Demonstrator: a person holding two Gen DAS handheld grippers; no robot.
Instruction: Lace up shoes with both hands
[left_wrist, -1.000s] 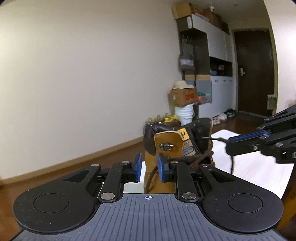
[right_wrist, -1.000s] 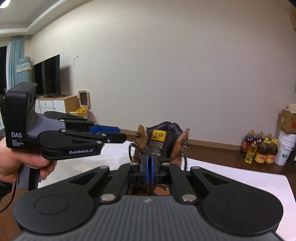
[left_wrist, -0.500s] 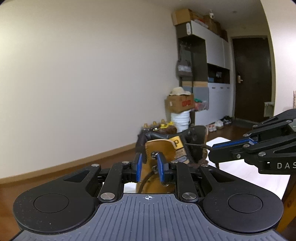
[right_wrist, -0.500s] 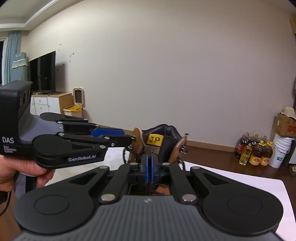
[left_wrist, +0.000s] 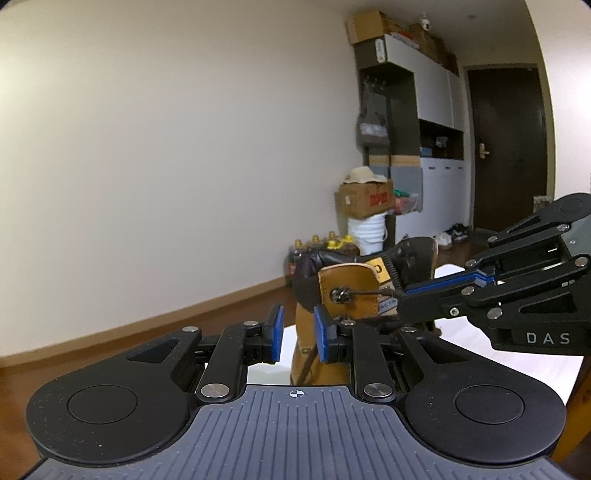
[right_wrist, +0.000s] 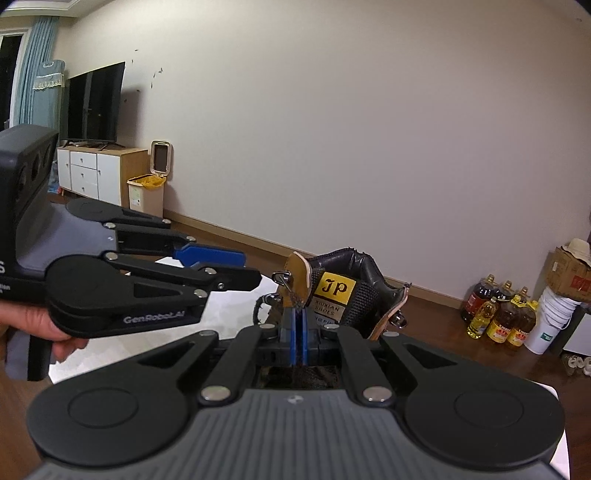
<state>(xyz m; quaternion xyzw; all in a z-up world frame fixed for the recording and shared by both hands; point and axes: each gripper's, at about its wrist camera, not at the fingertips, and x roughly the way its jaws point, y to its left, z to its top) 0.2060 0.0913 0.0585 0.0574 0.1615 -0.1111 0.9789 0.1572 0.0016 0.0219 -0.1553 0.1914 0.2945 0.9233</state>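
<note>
Through my left camera, my left gripper (left_wrist: 297, 339) stands with its blue pads apart and nothing pressed between them. Just past them a tan boot (left_wrist: 347, 295) stands upright on a white table (left_wrist: 450, 354), whose far right corner shows by the dark door (left_wrist: 506, 147). My right gripper (left_wrist: 402, 297) reaches in from the right, its tips pinched on a dark lace (left_wrist: 369, 292) that runs taut to the metal hook (left_wrist: 341, 294) on the boot's near flap. Behind lie a wooden floor, a cream wall, a cardboard box (left_wrist: 364, 203) on a white bucket and tall cabinets.

Through my right camera, my jaws are closed on the lace (right_wrist: 295, 297), which rises to the hook on the boot's (right_wrist: 343, 291) left flap. My left gripper (right_wrist: 255, 271) sits to the left, near that flap, held by a hand (right_wrist: 40, 325). Behind it are a television (right_wrist: 94, 101), a drawer unit and a bin; oil bottles (right_wrist: 498, 314) stand on the floor at right.
</note>
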